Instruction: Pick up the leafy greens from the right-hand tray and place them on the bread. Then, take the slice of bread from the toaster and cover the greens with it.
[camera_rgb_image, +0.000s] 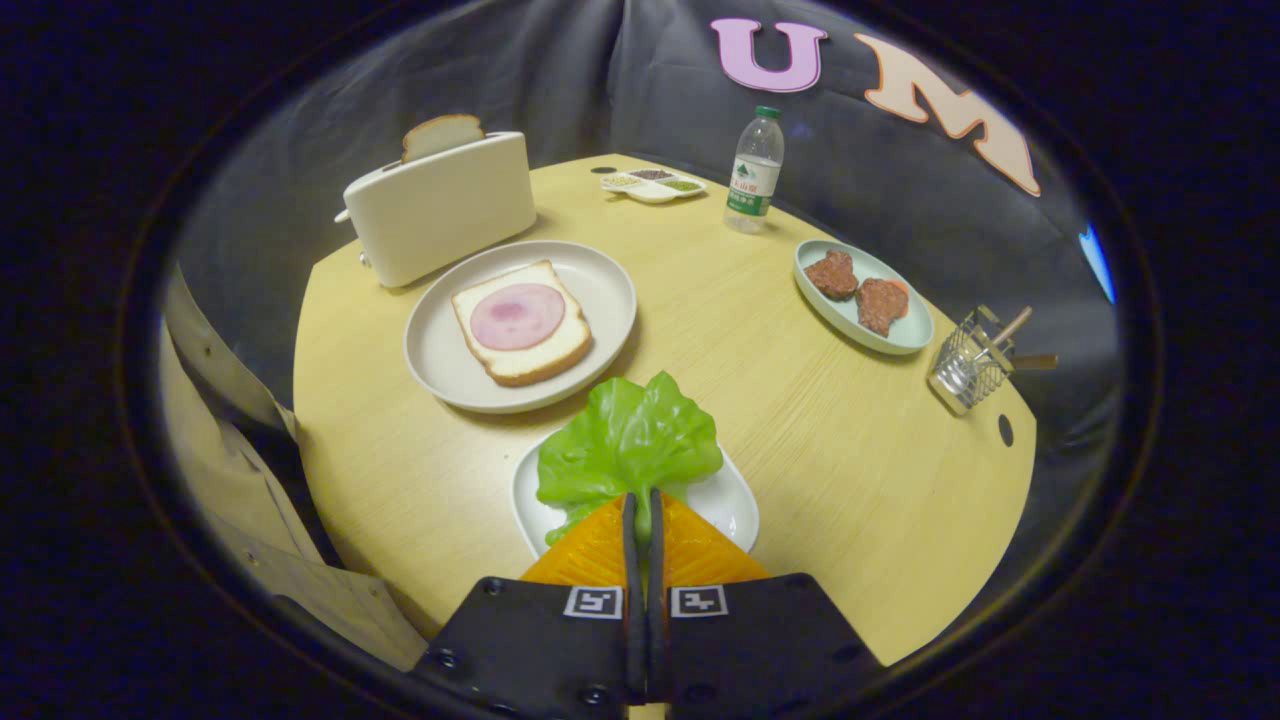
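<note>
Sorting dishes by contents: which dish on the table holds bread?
The round beige plate beside the white toaster; its bread slice carries pink ham, beyond the gripper pinching green lettuce.

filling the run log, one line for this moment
hand-held gripper shut on lettuce leaf | leaf over white tray | ham bread uncovered | toaster slice waiting

One camera, riding on the tool.
It looks forward and down over the worktop (760, 330), close above the near tray (735, 505).
</note>
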